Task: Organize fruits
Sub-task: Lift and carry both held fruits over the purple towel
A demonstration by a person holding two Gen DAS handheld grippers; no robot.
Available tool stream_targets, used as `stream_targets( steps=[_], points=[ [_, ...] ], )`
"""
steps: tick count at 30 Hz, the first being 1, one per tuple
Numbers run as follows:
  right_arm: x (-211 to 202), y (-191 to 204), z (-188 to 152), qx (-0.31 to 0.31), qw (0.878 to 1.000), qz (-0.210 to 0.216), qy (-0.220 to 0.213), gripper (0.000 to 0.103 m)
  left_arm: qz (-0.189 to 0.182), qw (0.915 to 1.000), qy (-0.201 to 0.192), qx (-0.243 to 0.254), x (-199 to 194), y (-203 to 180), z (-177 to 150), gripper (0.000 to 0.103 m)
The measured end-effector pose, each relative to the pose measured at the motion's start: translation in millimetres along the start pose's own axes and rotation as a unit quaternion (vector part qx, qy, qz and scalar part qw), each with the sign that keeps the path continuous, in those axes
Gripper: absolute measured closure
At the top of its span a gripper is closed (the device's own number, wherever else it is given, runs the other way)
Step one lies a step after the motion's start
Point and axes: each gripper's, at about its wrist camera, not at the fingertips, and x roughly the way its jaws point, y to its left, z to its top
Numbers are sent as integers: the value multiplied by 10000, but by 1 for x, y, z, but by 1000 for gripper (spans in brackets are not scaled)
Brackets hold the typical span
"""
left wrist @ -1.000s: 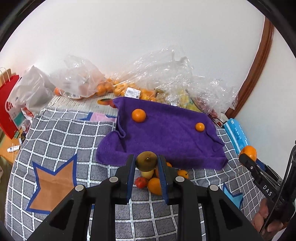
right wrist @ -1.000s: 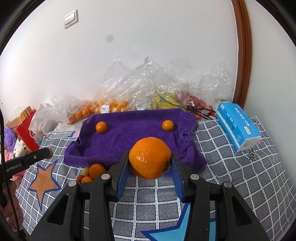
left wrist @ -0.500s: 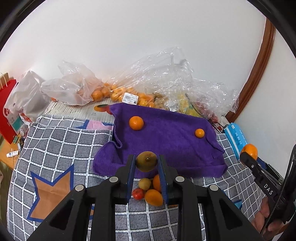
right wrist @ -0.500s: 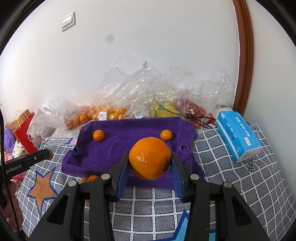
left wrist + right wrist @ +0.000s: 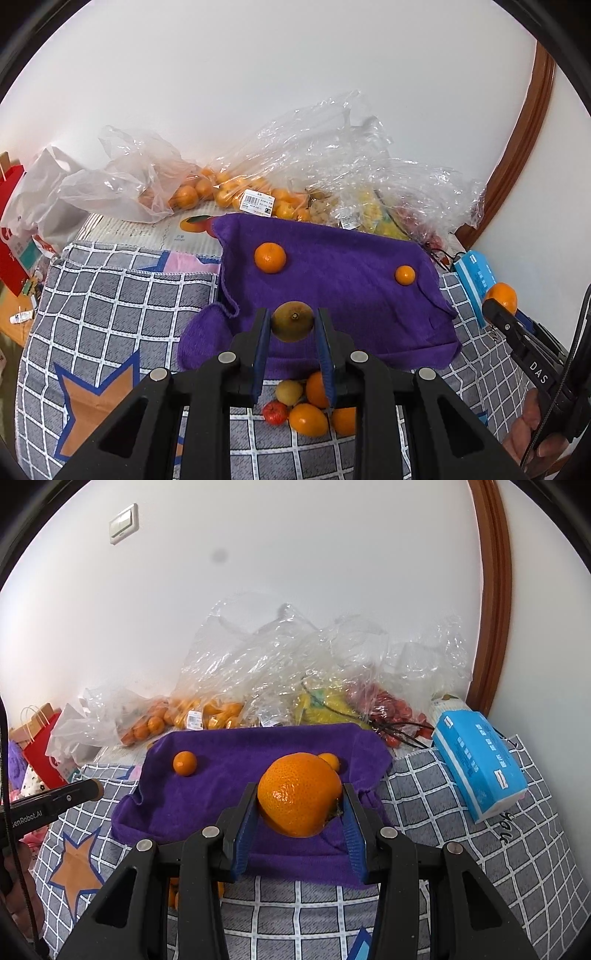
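The orange [image 5: 300,794], clamped in the right fingers [image 5: 246,830], and the brown fruit [image 5: 293,321], clamped in the left fingers [image 5: 261,350], have both advanced over the purple cloth's [image 5: 354,295] near edge. Likely both get set down there, beside two small oranges [image 5: 270,257] near its far edge, leaving the pile [image 5: 306,402] behind on the bed [image 5: 122,295].

the right gripper [image 5: 300,806] clamps a large orange [image 5: 300,794] above the near part of a purple towel [image 5: 221,794]. two small oranges [image 5: 184,763] rest on the towel, a blue tissue pack [image 5: 480,760] lies to its right.
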Motion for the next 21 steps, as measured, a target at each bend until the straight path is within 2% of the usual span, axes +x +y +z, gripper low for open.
stream_targets(
  steps=[21],
  points=[
    [38,0,22,-106,9999,-102,8,60,89,9999,145,-7,38,11,27,80]
  ],
)
